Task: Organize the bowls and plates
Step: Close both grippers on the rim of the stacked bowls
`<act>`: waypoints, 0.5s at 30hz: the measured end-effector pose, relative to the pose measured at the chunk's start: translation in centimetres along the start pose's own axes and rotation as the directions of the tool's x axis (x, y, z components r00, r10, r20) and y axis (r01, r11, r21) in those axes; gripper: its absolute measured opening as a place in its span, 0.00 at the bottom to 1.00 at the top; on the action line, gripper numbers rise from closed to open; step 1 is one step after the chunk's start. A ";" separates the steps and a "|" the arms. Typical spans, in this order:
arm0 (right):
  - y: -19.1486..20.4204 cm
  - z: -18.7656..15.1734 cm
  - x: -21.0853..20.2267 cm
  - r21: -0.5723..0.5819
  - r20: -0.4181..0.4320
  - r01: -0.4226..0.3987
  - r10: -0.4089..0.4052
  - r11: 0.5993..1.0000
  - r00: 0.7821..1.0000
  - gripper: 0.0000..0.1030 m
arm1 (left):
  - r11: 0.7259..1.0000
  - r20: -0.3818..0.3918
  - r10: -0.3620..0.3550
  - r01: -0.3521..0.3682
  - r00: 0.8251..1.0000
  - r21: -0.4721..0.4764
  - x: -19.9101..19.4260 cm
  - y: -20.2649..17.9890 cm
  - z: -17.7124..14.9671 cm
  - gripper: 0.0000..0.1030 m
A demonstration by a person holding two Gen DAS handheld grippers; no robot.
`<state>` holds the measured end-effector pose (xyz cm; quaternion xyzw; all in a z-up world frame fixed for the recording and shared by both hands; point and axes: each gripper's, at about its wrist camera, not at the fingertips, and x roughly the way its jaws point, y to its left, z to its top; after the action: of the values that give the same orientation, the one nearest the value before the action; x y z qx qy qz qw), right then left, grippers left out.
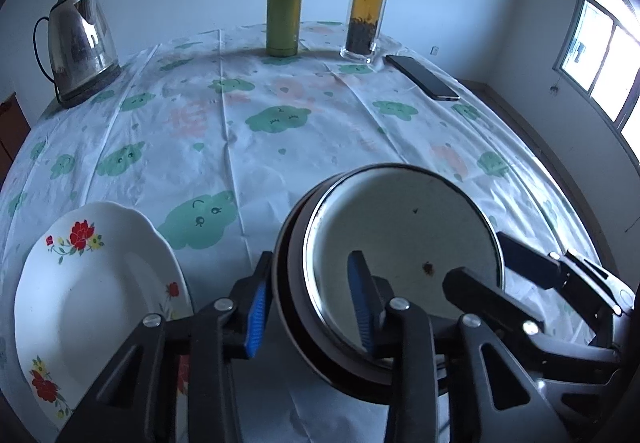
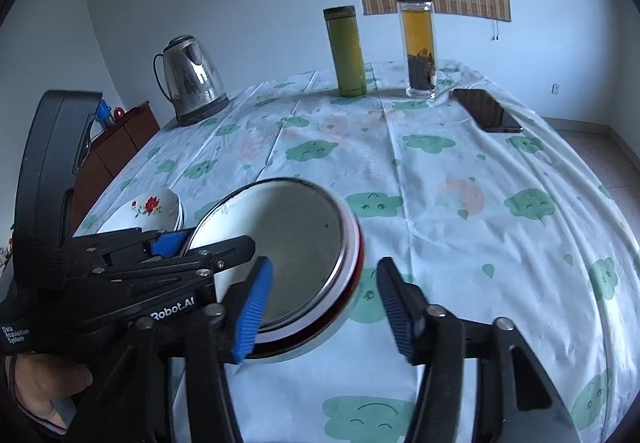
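Straddling near-left rim of enamel bowl (image 1: 400, 243), left gripper (image 1: 312, 307) half closed: one pad outside wall, other inside; contact unclear. Right gripper (image 2: 324, 307) also partly open, one pad inside bowl at right rim, other outside, wider gap, not yet pinching. Bowl on counter (image 1: 240, 143) between both grippers. Flowered plate (image 1: 92, 283) just left of left gripper, nearer that hand.

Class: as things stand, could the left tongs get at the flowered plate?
Probably yes, but not right now. The left tongs straddle the bowl rim. The flowered plate lies just beside them with nothing between, so once they let go it looks reachable.
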<state>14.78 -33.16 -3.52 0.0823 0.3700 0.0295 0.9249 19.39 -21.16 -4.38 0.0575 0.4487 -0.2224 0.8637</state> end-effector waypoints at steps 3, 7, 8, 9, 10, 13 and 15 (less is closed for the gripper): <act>0.1 -0.2 0.0 -0.004 0.006 0.015 -0.015 1.000 1.000 0.47 | 1.000 0.001 0.004 -0.004 1.000 0.002 0.0 0.0 0.0 0.33; -0.2 -0.3 0.1 0.004 -0.006 0.032 -0.032 0.999 0.999 0.42 | 1.000 0.003 0.003 -0.003 1.000 0.013 0.0 -0.3 -0.1 0.32; -0.2 -0.3 0.2 0.007 -0.007 0.037 -0.037 0.999 0.999 0.42 | 1.000 0.004 0.007 -0.008 1.000 0.017 0.0 -0.3 -0.1 0.32; -0.3 -0.4 0.3 0.009 -0.009 0.036 -0.036 0.999 0.999 0.42 | 1.000 0.006 0.015 -0.015 1.000 0.023 0.0 -0.5 -0.1 0.32; -0.2 -0.4 0.3 0.007 -0.008 0.037 -0.037 0.999 0.999 0.42 | 1.000 0.007 0.016 -0.016 1.000 0.025 0.0 -0.5 -0.2 0.32; -0.1 -0.4 0.2 -0.002 -0.009 0.048 -0.048 0.999 0.999 0.42 | 1.000 -0.001 0.011 -0.011 1.000 0.020 0.1 -0.5 -0.2 0.33; 0.0 -0.4 0.2 -0.001 -0.009 0.056 -0.056 0.998 0.998 0.41 | 1.000 -0.007 0.014 -0.014 1.000 0.020 0.2 -0.5 -0.3 0.33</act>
<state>14.63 -33.07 -3.93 0.0714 0.3764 0.0040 0.9237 19.03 -21.63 -4.67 0.0699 0.4490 -0.2205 0.8631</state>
